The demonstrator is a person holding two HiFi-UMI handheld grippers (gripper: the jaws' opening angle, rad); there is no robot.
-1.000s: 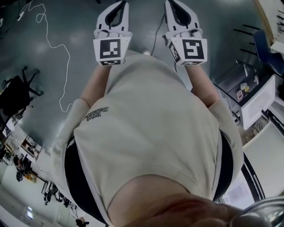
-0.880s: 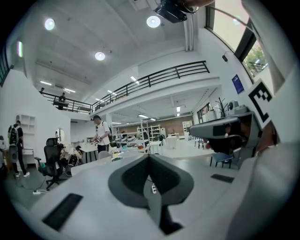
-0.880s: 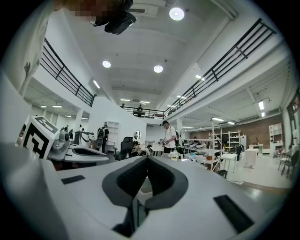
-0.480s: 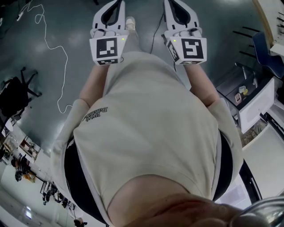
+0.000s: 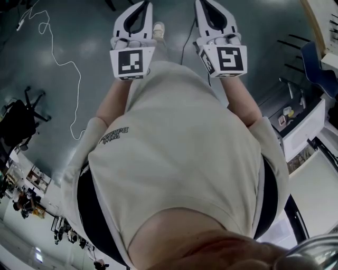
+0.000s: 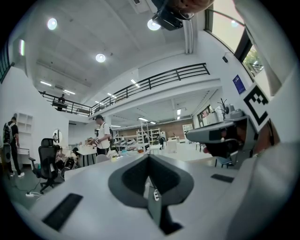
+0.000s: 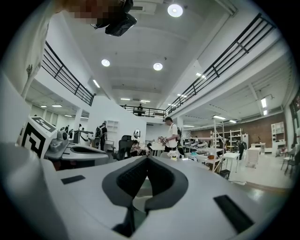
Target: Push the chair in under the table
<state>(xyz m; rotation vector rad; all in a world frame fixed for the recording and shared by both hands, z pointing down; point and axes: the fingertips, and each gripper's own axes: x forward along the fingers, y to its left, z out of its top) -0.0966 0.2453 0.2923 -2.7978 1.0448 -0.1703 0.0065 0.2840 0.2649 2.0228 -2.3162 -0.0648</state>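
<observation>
In the head view my left gripper (image 5: 141, 6) and right gripper (image 5: 204, 6) are held side by side ahead of the person's beige shirt (image 5: 179, 147), over grey floor. Both are shut with nothing between the jaws. The left gripper view shows its closed tips (image 6: 149, 158) pointing level into a large hall, and the right gripper view shows the same (image 7: 147, 159). A black office chair (image 5: 20, 113) stands on the floor at the left, far from both grippers. No table with a chair in front of it is within reach in any view.
A white cable (image 5: 74, 68) trails over the floor at the left. White desks (image 5: 303, 129) and a blue chair (image 5: 317, 55) stand at the right. Ahead in the hall are tables (image 7: 206, 157), a black chair (image 6: 47, 159) and a standing person (image 7: 172, 133).
The floor, the cable and the desks have slid in the head view as the person walks forward. A shoe now shows between the grippers. Both grippers stay shut and side by side.
</observation>
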